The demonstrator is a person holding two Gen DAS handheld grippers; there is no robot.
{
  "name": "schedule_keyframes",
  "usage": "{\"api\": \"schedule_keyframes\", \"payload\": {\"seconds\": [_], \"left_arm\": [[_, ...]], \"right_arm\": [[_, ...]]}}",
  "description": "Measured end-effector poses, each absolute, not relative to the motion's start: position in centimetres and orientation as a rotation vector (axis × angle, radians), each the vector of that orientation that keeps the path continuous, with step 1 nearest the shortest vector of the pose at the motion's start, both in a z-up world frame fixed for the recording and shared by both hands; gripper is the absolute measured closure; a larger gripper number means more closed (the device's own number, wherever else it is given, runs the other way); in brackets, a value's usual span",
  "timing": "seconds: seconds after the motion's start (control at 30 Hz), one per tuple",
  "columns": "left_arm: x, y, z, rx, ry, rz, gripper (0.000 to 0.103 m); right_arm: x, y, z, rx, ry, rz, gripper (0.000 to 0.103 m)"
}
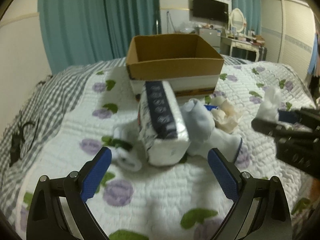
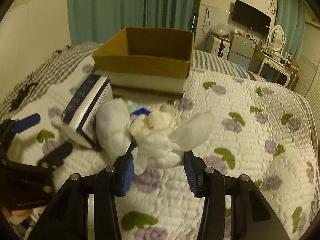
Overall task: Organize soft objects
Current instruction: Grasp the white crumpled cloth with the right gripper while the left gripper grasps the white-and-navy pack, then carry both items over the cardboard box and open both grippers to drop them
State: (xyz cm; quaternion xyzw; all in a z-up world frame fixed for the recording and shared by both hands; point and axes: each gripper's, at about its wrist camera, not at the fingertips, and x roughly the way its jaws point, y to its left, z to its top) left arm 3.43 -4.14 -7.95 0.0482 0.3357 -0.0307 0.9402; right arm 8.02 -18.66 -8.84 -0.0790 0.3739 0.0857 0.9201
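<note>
An open cardboard box (image 1: 174,64) stands on the quilted bed, also in the right wrist view (image 2: 144,64). In front of it lies a white tissue pack with a dark blue band (image 1: 163,124), white socks (image 1: 202,128) and a cream soft toy (image 1: 226,116). My left gripper (image 1: 160,160) is open and empty, just short of the tissue pack. My right gripper (image 2: 159,160) is shut on a white plastic-wrapped soft bundle (image 2: 166,148), held above the quilt right of the pile; it shows at the right edge of the left wrist view (image 1: 270,104).
The bed has a white quilt with purple flowers (image 2: 250,140) and a grey checked blanket (image 1: 30,104) at the left. Teal curtains (image 1: 96,20) hang behind. A dresser with a mirror (image 1: 240,38) and a TV (image 1: 210,9) stand at the far wall.
</note>
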Motion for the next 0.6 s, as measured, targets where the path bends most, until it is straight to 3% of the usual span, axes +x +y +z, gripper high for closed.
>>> {"api": "schedule_keyframes", "payload": {"seconds": [0.13, 0.2, 0.27, 0.33, 0.6], "left_arm": [[5.3, -4.7, -8.7, 0.149, 0.659, -0.022, 0.007], [5.9, -4.5, -8.9, 0.156, 0.656, -0.006, 0.019], [6.6, -4.2, -9.2, 0.162, 0.660, 0.002, 0.024], [6.8, -4.1, -9.5, 0.153, 0.664, -0.022, 0.056], [4.7, -4.7, -7.3, 0.193, 0.633, -0.067, 0.062]], "right_arm": [[8.6, -19.5, -9.2, -0.147, 0.772, 0.187, 0.058], [8.7, -19.8, -9.8, -0.145, 0.791, 0.192, 0.058], [8.8, -20.0, -10.3, -0.139, 0.801, 0.193, 0.058], [8.7, -20.3, -10.2, -0.126, 0.797, 0.197, 0.058], [7.1, -20.2, -9.0, -0.106, 0.766, 0.219, 0.058]]}}
